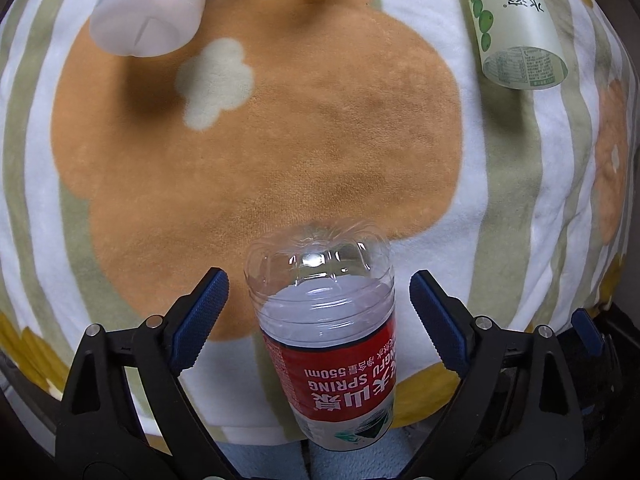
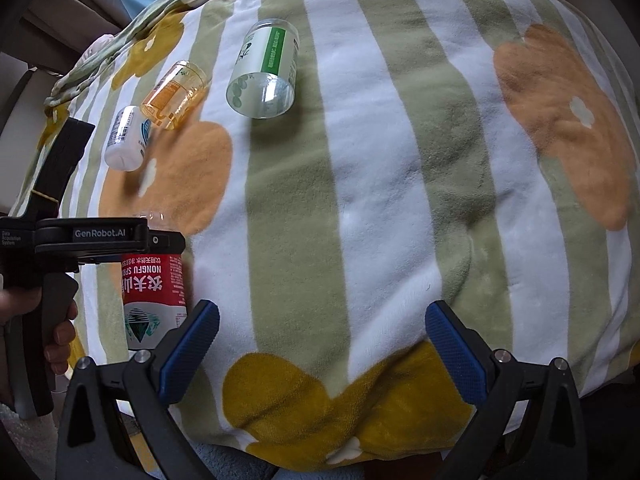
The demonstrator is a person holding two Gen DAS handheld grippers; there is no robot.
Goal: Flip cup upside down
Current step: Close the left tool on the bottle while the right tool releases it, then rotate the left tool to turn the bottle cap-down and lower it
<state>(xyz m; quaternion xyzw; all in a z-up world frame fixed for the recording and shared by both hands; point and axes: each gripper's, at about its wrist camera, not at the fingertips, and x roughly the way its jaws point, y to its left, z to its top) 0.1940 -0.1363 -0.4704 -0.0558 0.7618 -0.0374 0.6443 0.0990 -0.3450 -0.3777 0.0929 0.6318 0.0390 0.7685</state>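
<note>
Striped flower blanket (image 2: 400,200) covers the surface. Left tool (image 1: 319,312) sits spread wide around the red-label cup (image 1: 328,344) — pads (image 1: 200,312) clear of its sides, the cup standing base-up. Right tool (image 2: 322,348) gapes too — nothing between its fingers. Three more cups lie farther off: white (image 2: 126,140), orange (image 2: 174,94), green (image 2: 264,72).

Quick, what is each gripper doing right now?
Left gripper: open, around the clear red-labelled plastic cup, not touching.
Right gripper: open, holding nothing.
</note>
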